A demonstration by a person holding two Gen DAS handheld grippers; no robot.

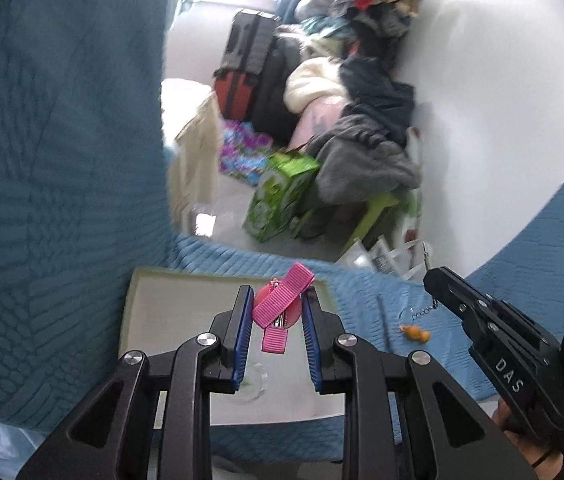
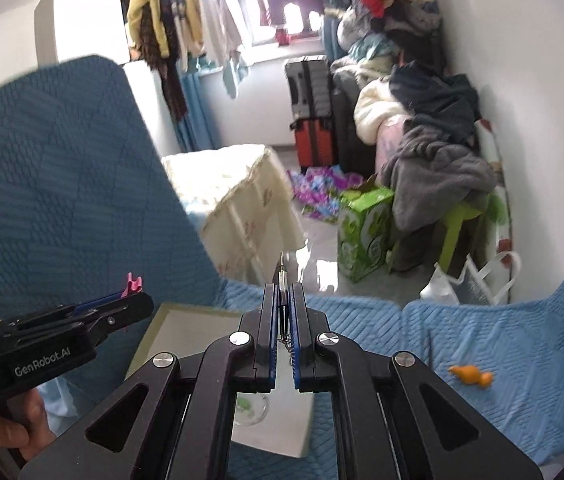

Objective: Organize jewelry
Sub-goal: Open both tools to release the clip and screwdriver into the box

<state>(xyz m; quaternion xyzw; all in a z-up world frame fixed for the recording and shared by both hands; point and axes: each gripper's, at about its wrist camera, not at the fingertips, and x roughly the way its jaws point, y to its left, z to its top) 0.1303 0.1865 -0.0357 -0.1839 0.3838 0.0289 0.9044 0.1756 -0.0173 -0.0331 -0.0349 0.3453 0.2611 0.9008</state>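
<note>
Tray sits on the blue bedspread at the left of my working area, pale and shallow, w/ a small clear dish on it holding something green. Left gripper hangs right above that tray, jaws narrow and clamped on a pink ribbon hair clip that has a red round piece behind it; clip sits crosswise between the pads, one tail hanging down. Moving right, the bedspread carries a thin dark stick-like item, a coiled bit of chain and a small orange charm, all loose and near each other, none on the tray. Right gripper is fully closed on a slim metal clasp-type piece that pokes out past the tips, chain links dangling below the pads; can't tell exactly what jewelry it is. My read: both pieces are mid-carry toward the tray, so the step is placement. To do it well I'd lower the left one first, keep it clear of the dish, open only once the clip is just above the tray floor so it doesn't bounce. Right side: let the chain settle on the tray before releasing, else it may snag on the pads or tangle w/ the clip. Orange charm etc. get picked after.
</note>
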